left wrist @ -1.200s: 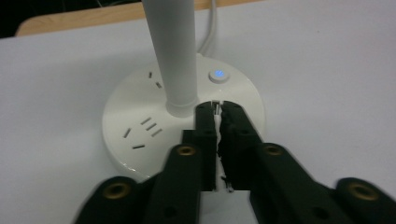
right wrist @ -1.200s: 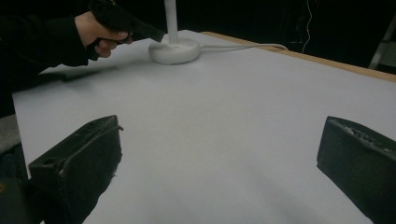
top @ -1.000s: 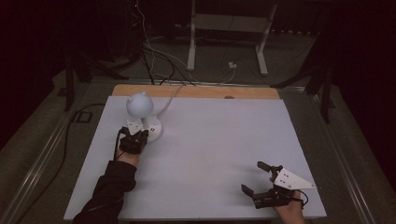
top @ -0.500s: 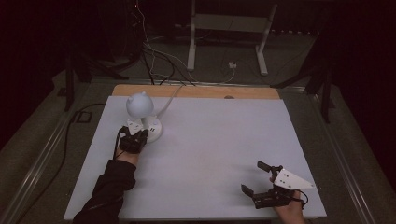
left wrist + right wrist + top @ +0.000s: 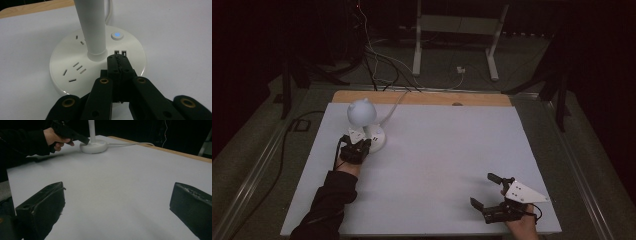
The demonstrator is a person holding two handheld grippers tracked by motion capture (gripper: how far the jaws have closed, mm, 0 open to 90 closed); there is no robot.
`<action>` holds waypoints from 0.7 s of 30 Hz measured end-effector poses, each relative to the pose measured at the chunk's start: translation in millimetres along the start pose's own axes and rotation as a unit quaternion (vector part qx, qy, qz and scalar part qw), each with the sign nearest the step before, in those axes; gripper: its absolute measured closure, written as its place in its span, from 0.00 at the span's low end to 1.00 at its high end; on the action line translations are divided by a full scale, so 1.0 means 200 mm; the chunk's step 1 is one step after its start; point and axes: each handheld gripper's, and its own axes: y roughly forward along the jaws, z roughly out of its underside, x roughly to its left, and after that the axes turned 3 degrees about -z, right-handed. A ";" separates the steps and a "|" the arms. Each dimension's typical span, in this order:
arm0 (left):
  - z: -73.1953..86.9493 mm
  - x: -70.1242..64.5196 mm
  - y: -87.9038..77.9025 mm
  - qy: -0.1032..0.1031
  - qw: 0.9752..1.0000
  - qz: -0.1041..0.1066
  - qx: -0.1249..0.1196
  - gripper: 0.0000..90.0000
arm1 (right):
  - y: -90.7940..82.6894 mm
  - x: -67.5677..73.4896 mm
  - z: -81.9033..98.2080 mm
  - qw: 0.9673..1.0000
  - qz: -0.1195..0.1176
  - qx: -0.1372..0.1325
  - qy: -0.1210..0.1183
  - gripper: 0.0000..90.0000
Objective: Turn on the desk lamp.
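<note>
— How many things sit on the worktop point(image 5: 437, 165)?

— One white lamp point(image 5: 362, 112): a round head on a single stem rising from one round base point(image 5: 75, 75). It stands at the far left of the white sheet. On the base I count one lit blue button point(image 5: 117, 35), two small ports side by side and two socket groups.

— And the hands?

— Two, each with a gripper. The left gripper point(image 5: 118, 60) reaches forward over the base, its fingers pressed together with nothing between them, tips just before the two ports. The right gripper point(image 5: 486, 190) lies low near the front right corner, well apart from the lamp, its fingers spread wide over bare sheet.
</note>
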 end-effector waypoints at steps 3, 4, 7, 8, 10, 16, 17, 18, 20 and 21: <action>0.00 0.00 0.00 0.002 1.000 0.000 0.001 1.00 | 0.00 0.00 0.00 1.000 0.000 0.000 0.000 0.00; 0.00 0.00 0.00 0.001 1.000 0.001 0.000 1.00 | 0.00 0.00 0.00 1.000 0.000 0.000 0.000 0.00; 0.00 0.00 0.00 0.005 1.000 0.000 0.002 1.00 | 0.00 0.00 0.00 1.000 -0.001 0.001 -0.001 0.00; 0.00 0.00 0.00 0.004 1.000 0.000 0.002 1.00 | 0.00 0.00 0.00 1.000 0.000 0.001 -0.001 0.00; 0.00 0.00 0.00 0.004 1.000 0.001 0.002 1.00 | 0.00 0.00 0.00 1.000 -0.001 0.002 0.002 0.00; 0.00 0.00 0.00 0.004 1.000 0.001 0.002 1.00 | 0.01 0.00 0.00 1.000 -0.002 0.004 0.002 0.00; 0.00 0.00 0.00 0.004 1.000 0.002 0.002 1.00 | 0.01 0.00 0.00 1.000 -0.002 0.004 0.002 0.00; 0.00 0.00 0.00 0.002 1.000 0.003 0.002 1.00 | 0.01 0.00 0.00 1.000 -0.002 0.004 0.002 0.00; 0.00 0.01 0.00 0.002 1.000 0.003 0.002 1.00 | 0.01 0.00 0.00 1.000 -0.002 0.004 0.002 0.00; 0.00 0.01 0.00 0.003 1.000 0.003 0.002 1.00 | 0.01 0.00 0.00 1.000 -0.002 0.004 0.002 0.00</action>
